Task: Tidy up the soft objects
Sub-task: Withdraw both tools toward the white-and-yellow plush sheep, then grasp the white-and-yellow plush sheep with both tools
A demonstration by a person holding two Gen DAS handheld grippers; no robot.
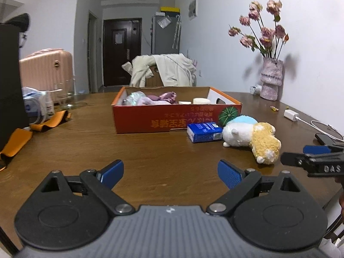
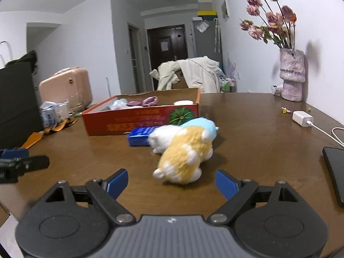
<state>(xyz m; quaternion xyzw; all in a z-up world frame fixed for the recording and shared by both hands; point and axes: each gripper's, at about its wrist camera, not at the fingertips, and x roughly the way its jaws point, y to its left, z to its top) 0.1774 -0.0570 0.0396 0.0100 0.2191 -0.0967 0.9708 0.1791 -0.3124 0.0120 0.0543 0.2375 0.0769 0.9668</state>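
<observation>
Lying on the brown wooden table (image 2: 247,116), the yellow-and-white plush toy (image 2: 182,157) is just ahead of the right gripper (image 2: 171,182), a little toward its right blue pad, not touching either one. Left of this toy, the left gripper (image 1: 170,173) has its jaws spread wide with only bare table between them. The right gripper is also released and grasps nothing. Behind the toy rest a white-and-light-blue plush toy (image 2: 172,134) touching it, and a blue rectangular packet (image 2: 140,137). Further behind the toy stands the orange cardboard box (image 2: 139,120) with purple soft fabric (image 2: 146,102) inside.
</observation>
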